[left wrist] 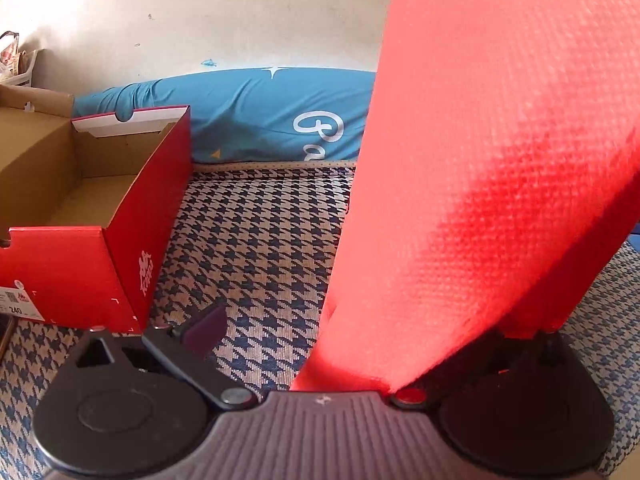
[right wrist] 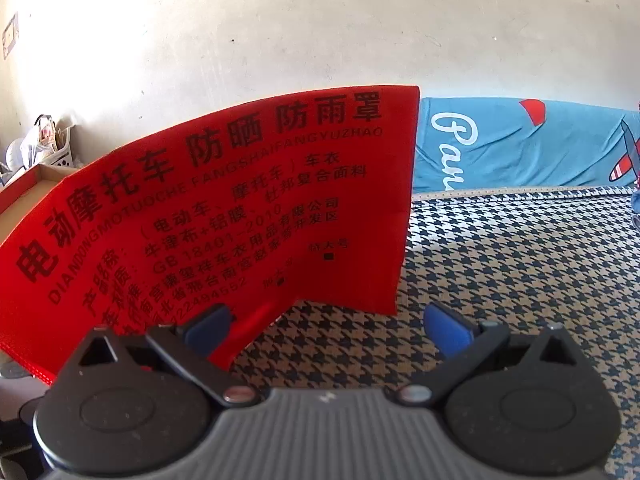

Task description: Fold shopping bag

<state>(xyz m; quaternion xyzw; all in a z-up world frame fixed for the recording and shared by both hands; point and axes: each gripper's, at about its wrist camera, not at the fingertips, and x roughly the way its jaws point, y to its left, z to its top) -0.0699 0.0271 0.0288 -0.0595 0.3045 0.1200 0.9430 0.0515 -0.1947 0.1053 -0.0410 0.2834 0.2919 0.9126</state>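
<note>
- Here we have the red shopping bag (right wrist: 224, 216) lifted off the houndstooth bed cover (right wrist: 500, 280), hanging as a broad printed panel, its lower edge just above the cloth
- Our left tool (left wrist: 360, 320) has the bag draped over its right side: the fabric (left wrist: 480, 184) rises from down by the tool's base and fills the right half of that view; the left finger (left wrist: 204, 326) stands clear and well apart from the cloth, while the right finger is hidden under the bag, so we cannot tell whether this tool pinches the bag or merely carries it
- Our right tool (right wrist: 328, 330) stands wide apart and holds nothing; its left fingertip (right wrist: 210, 328) shows in front of the bag's bottom edge, its right fingertip (right wrist: 448, 330) over bare cover
- We judge the step in hand to be the handling of a raised bag, and it fits two stages: the bag held up to be spread flat for a fold, or a panel being swung over mid-fold; the pictures do not settle which
- Whichever it is, the next move calls for the free corner at the bag's lower right to be brought under control, and the right tool is the one placed for that, near the edge
- The thin fabric will likely sag and twist if held at one point only
- A red shoe box (left wrist: 132, 216) stands open on the cover to the left, a blue pillow (right wrist: 520, 144) lies along the wall behind
</note>
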